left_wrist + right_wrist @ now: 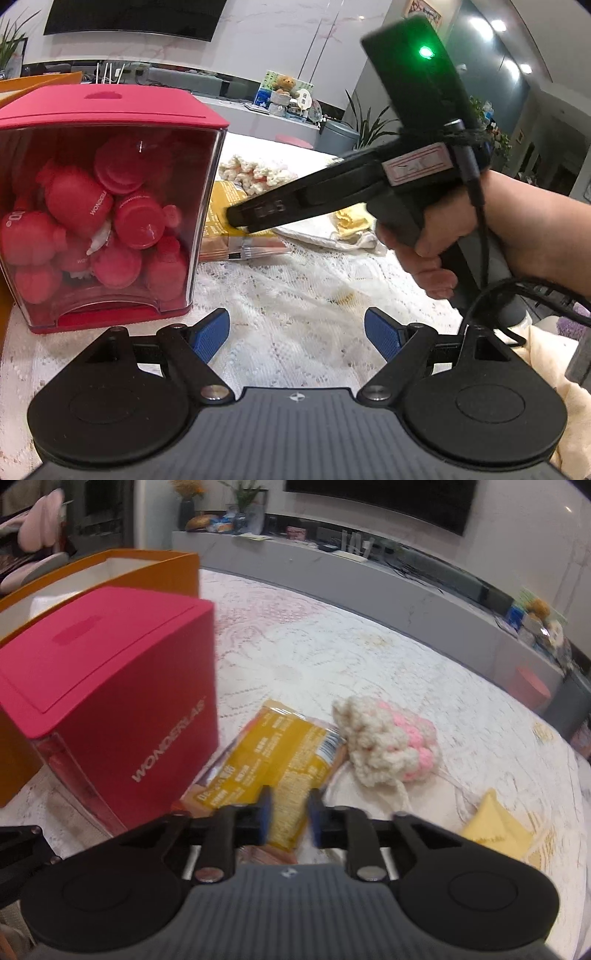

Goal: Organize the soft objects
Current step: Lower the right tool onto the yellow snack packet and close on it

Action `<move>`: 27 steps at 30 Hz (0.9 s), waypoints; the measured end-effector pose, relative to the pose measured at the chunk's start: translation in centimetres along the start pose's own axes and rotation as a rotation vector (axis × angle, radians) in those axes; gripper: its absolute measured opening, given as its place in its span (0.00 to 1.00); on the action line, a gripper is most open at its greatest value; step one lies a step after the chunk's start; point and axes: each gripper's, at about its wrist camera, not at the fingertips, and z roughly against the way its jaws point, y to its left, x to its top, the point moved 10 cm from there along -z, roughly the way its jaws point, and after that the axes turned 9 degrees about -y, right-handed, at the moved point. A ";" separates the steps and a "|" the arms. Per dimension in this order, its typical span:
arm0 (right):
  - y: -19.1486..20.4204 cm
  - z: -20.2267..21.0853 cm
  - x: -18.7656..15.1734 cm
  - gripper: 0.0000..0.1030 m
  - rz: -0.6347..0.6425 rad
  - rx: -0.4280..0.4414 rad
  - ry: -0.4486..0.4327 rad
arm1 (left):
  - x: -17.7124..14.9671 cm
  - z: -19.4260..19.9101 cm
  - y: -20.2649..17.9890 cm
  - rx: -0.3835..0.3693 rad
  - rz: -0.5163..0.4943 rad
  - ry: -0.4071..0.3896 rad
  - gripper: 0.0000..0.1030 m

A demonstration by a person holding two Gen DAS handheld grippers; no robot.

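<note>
The jaws of the right gripper (287, 821) are drawn in on the near edge of the yellow snack packet (273, 771), blue pads against it on both sides; the jaws of the left gripper (296, 334) stand wide apart over bare lace with nothing between them. The packet lies flat on the bench (295, 657), just beside the red box (110, 709) and touching the crocheted cream-and-pink piece (388, 738). Its near end is hidden behind the right gripper's body, and its small print is too blurred to read. In the left wrist view the right gripper's black arm crosses the packet and covers most of it, with a hand (461, 236) wrapped round the grip.

The red box reads WONDERLAB in white on its side. Its front is clear plastic, and inside it is heaped with small red bottles (110, 221), some carrying the same word, cut off by the curve.

A yellow cloth (491, 823) lies apart to the right, its printing unreadable. Behind the red box stands an orange box (147, 568), open-topped, its contents out of sight.
</note>
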 end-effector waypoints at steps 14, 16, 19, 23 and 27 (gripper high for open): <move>-0.6 -2.7 0.1 0.92 -0.044 0.038 -0.027 | 0.0 -0.9 0.3 -0.013 0.000 0.011 0.94; -0.5 -2.9 -0.1 0.92 -0.070 0.063 -0.034 | 0.0 -0.8 0.3 -0.011 -0.002 0.009 0.94; 0.6 -3.4 -0.4 0.83 -0.051 0.092 -0.036 | 0.0 -0.6 0.2 -0.012 -0.002 0.008 0.94; 2.0 -2.7 -0.3 0.75 0.049 0.081 -0.058 | 0.0 -0.6 0.3 -0.018 0.008 0.008 0.94; 2.3 -2.2 -0.3 0.69 0.062 0.068 -0.047 | -0.1 -0.6 0.6 -0.018 0.008 0.008 0.94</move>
